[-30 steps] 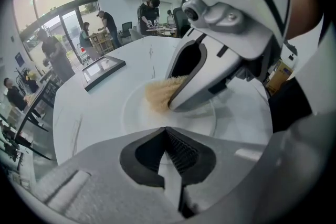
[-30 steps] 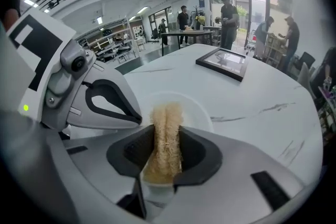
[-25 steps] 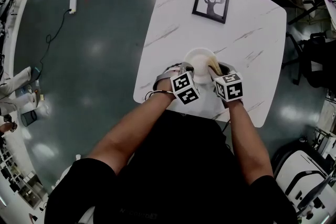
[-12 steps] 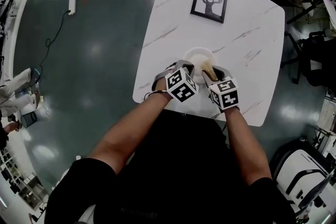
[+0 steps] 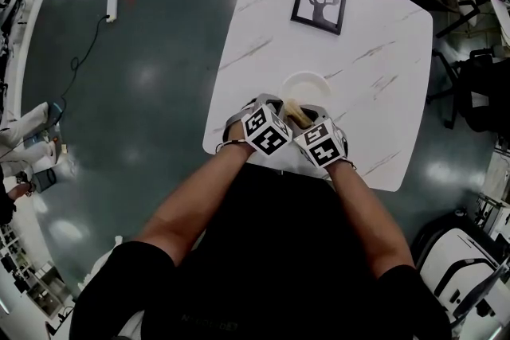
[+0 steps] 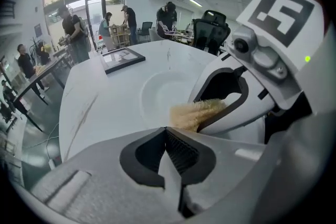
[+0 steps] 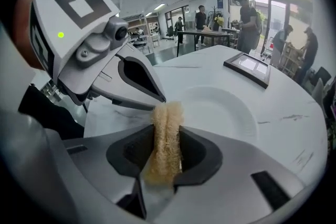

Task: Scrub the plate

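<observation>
A white plate (image 5: 306, 84) lies on the white marble table (image 5: 374, 60), near its front half. My right gripper (image 7: 166, 140) is shut on a tan loofah scrubber (image 7: 168, 115), which stands up between the jaws. The scrubber (image 5: 296, 114) hangs at the plate's near rim, just short of the plate. My left gripper (image 6: 167, 132) is shut with nothing between its jaws, close beside the right gripper (image 6: 236, 94) on its left. In the left gripper view the scrubber's (image 6: 194, 113) bristles point toward the plate (image 6: 160, 93). The plate (image 7: 223, 110) lies ahead of both grippers.
A black-framed deer picture (image 5: 319, 0) lies flat at the table's far side. A power strip (image 5: 111, 6) and cables lie on the floor to the left. Dark chairs (image 5: 478, 87) stand to the right. Several people stand in the background (image 6: 73, 31).
Both grippers have drawn back toward me and closer together. The scrubber has come off the plate's middle to its near rim.
</observation>
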The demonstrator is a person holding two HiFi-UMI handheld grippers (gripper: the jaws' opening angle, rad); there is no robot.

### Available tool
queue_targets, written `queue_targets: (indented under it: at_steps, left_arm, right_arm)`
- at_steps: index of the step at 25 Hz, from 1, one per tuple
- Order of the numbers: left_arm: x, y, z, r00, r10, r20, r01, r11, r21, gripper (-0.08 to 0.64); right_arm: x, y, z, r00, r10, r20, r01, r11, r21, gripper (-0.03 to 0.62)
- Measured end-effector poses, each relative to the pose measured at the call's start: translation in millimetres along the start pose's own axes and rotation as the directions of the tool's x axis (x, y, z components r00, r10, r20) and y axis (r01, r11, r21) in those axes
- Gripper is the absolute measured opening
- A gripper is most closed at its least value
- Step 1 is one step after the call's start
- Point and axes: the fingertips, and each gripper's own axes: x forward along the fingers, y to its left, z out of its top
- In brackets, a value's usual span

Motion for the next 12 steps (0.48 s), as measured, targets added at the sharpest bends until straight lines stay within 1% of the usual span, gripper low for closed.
queue_targets:
  at_steps: [2,5,10,12]
  left_arm:
    - [2.9,0.8,1.3,1.000,0.006,-0.005,-0.006,1.000,0.016,0.008]
    - [5.3,2.3,1.1,1.000,-0.002,-0.010,0.003,0.999,0.032,0.008]
    - [8.6,-0.4,-2.9,0.999,0.022,-0.048,-0.016,0.992,0.125,0.008]
    - [9.4,-2.3,-3.6,0.998,0.027,-0.058,-0.018,0.989,0.144,0.008]
  right_arm:
    - [2.4,-0.4,-2.7,1.000,0.008,0.008,-0.009,0.999,0.032,0.133]
    - [2.2,-1.6,-1.7,0.999,0.023,0.023,-0.025,0.997,0.073,0.133]
    - [-1.4,-2.5,-3.1,1.000,0.017,0.021,-0.019,0.998,0.063,0.133]
    - [-3.9,-6.1,-4.8,1.000,0.008,0.021,-0.010,0.997,0.071,0.133]
